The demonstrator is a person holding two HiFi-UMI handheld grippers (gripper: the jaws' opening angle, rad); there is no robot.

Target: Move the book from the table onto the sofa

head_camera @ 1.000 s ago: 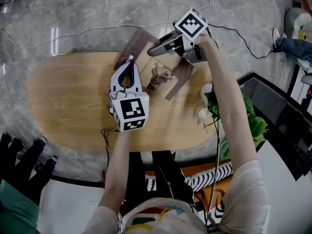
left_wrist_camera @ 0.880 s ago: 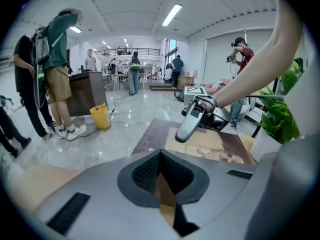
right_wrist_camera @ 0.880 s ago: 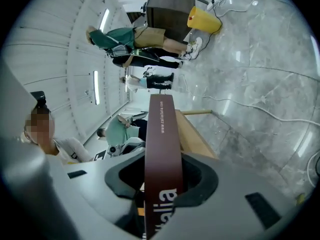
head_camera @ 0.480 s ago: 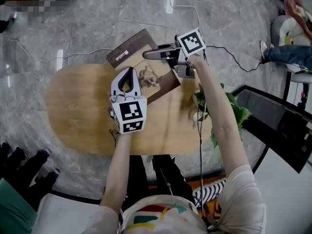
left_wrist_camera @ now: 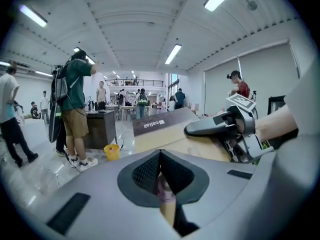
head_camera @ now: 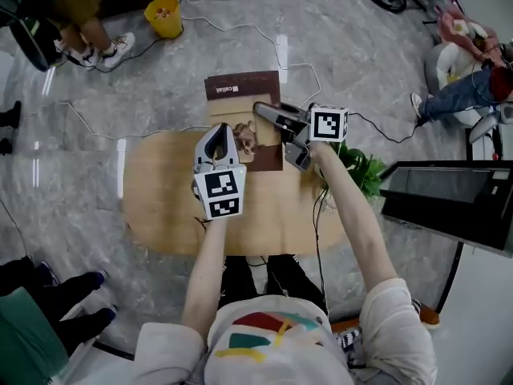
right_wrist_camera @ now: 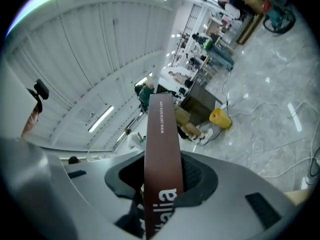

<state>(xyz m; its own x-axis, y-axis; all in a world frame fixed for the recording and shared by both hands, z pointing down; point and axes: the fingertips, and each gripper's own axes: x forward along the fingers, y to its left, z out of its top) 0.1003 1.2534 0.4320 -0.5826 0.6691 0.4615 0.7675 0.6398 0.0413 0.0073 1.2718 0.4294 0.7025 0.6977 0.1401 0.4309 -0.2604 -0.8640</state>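
Fingers (left_wrist_camera: 145, 174) of the left gripper (head_camera: 218, 131) are pinched together on the thin near edge of the book (head_camera: 244, 119). The right gripper (head_camera: 264, 112) has its fingers (right_wrist_camera: 197, 176) clamped on the brown spine, where white lettering runs along it. So there is one book and two grippers, both holding it.

It hangs in the air, cover up, over the far edge of the one oval wooden table (head_camera: 160, 207), partly out over the grey marble floor (head_camera: 361, 46). Each gripper carries one marker cube: the left cube (head_camera: 220, 195) faces up at the camera, and the right cube (head_camera: 329, 124) sits just right of the book.

Both bare forearms reach forward from the body. The left arm (head_camera: 207, 271) runs straight ahead, its gripper pointing away. The right arm (head_camera: 353, 223) stretches further out, its gripper turned across towards the picture's left.

One potted plant (head_camera: 361, 171) stands at the table's right end. One yellow bucket (head_camera: 164, 16) stands on the floor beyond.
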